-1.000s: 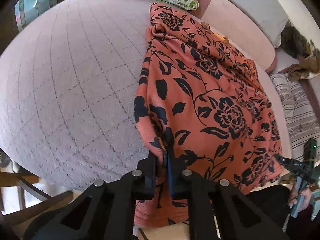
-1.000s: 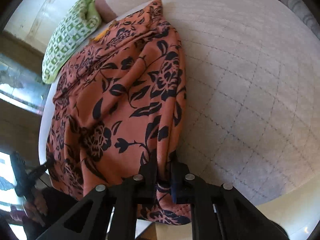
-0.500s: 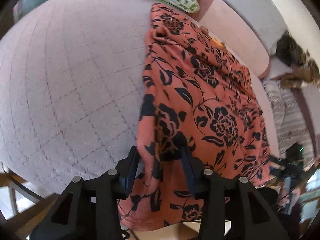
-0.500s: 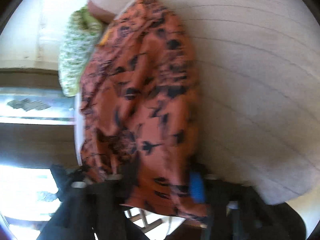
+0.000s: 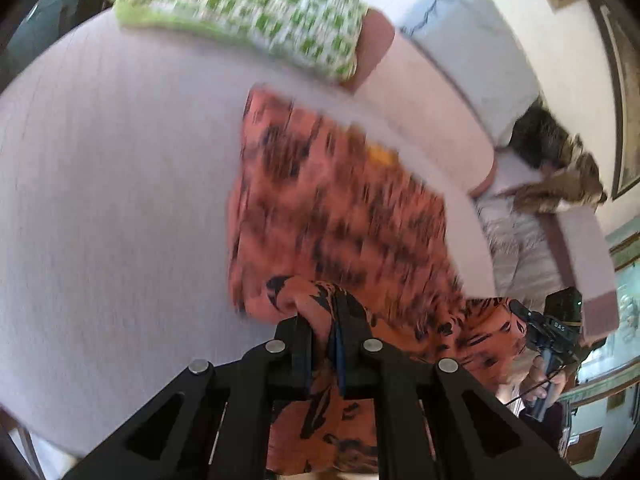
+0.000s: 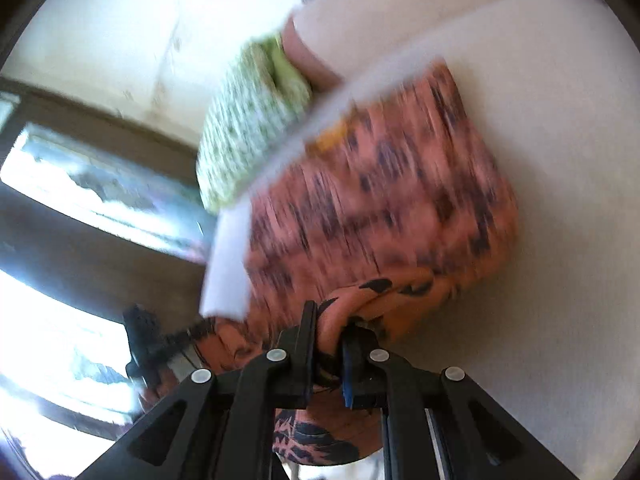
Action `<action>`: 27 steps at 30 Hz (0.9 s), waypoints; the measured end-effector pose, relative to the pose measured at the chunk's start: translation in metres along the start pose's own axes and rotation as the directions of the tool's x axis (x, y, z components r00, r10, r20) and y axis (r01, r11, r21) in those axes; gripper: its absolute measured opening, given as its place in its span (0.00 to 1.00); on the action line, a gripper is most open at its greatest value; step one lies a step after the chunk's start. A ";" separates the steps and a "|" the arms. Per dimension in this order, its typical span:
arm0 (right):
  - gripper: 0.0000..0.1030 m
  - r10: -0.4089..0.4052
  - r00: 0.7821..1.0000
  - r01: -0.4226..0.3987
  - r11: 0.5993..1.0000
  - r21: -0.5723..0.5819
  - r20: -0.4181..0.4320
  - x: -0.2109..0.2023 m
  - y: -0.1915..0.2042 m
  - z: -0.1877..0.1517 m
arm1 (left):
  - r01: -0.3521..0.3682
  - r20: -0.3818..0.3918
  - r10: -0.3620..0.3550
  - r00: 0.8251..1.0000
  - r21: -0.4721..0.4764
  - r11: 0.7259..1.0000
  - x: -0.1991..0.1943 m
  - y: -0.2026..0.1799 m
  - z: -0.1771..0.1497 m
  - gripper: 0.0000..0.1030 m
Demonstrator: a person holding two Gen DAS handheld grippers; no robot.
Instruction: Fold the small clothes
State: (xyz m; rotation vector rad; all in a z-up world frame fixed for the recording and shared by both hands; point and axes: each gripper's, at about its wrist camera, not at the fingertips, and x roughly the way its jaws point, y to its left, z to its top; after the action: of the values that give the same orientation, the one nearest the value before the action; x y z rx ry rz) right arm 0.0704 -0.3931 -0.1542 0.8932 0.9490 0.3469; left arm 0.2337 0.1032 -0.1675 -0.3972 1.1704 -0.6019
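Between my left tool's closed jaws: a pinched corner of the orange floral-print fabric garment, near hem. My right tool is clamped the same way on the other near corner of that garment. Both jaws nearly shut, cloth bunched between the pads, no gap visible.

Garment lies straight ahead of both tools on the pale quilted bed, long axis running away from me toward the green-and-white patterned pillow at the far end. Near hem sits lifted off the bed at the tools; the rest looks flat on it. From the left tool the cloth spreads ahead and to the right; from the right tool, ahead and to the left. Each hand holds its own corner, neither nearer. My read: the fold goes forward along that long axis, near hem carried toward the far edge.

Hard to read: heavy motion blur, the print is just smears. A small yellow patch near the far edge, cannot tell what. Cloth hanging below the tools is cut off by the tool frames. Right tool shows small at the left view's edge, its jaws unclear there.
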 end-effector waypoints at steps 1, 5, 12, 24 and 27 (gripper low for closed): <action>0.10 0.002 0.999 -0.002 1.000 -0.002 0.036 -0.001 0.002 0.019 | -0.003 0.013 0.003 1.000 0.006 1.000 0.001 -0.003 0.026 0.08; 0.10 -0.020 0.977 0.004 0.997 0.079 0.210 0.037 0.002 0.121 | -0.032 0.044 0.035 0.998 -0.057 0.998 0.034 0.003 0.125 0.11; 0.15 -0.184 0.971 0.103 0.898 0.428 0.154 0.127 -0.117 0.194 | -0.125 0.172 0.197 0.965 -0.359 0.925 0.095 0.080 0.166 0.54; 0.74 -0.156 0.912 0.022 0.942 0.335 0.378 0.087 -0.081 0.142 | -0.297 0.350 0.368 0.861 -0.241 0.924 0.078 0.000 0.084 0.64; 0.74 -0.147 0.945 0.050 0.948 0.313 0.293 0.102 -0.060 0.140 | -0.230 0.358 0.315 0.879 -0.259 0.938 0.081 0.024 0.089 0.69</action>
State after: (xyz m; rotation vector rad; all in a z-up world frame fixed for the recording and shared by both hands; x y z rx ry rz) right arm 0.2361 -0.4377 -0.2196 1.1372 0.7569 -0.0335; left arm 0.3440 0.0697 -0.2094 -0.4957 0.8777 -0.1352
